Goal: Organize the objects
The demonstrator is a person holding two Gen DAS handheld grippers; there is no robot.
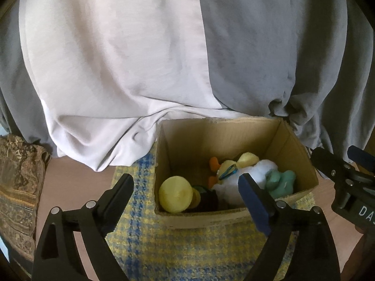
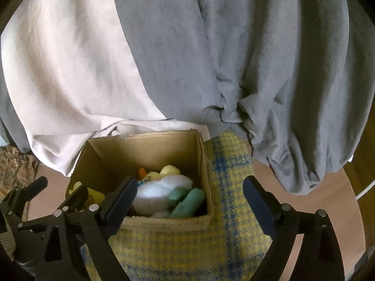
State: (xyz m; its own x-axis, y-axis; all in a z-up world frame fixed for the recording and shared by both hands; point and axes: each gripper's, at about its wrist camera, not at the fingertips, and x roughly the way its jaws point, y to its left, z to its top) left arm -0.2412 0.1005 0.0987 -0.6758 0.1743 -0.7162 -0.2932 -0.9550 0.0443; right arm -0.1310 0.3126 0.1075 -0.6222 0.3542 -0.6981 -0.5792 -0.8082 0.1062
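Note:
An open cardboard box [image 1: 187, 133] stands on a yellow and blue checked mat [image 1: 187, 245]. Inside lie a white plush duck with blue glasses [image 1: 234, 175], a teal plush part [image 1: 281, 182], a round yellow plush [image 1: 174, 194] and a dark item. The box also shows in the right wrist view [image 2: 150, 147] with the white plush [image 2: 161, 192] and teal plush [image 2: 189, 201]. My left gripper [image 1: 187, 196] is open and empty above the box's near edge. My right gripper [image 2: 189, 201] is open and empty, over the box's near right corner.
White [image 1: 105, 70] and grey [image 1: 281, 46] sheets hang down behind the box. A patterned brown cloth [image 1: 18, 187] lies at the left. The brown floor [image 1: 70, 182] shows around the mat. The right gripper's body [image 1: 346, 182] shows at the right edge of the left view.

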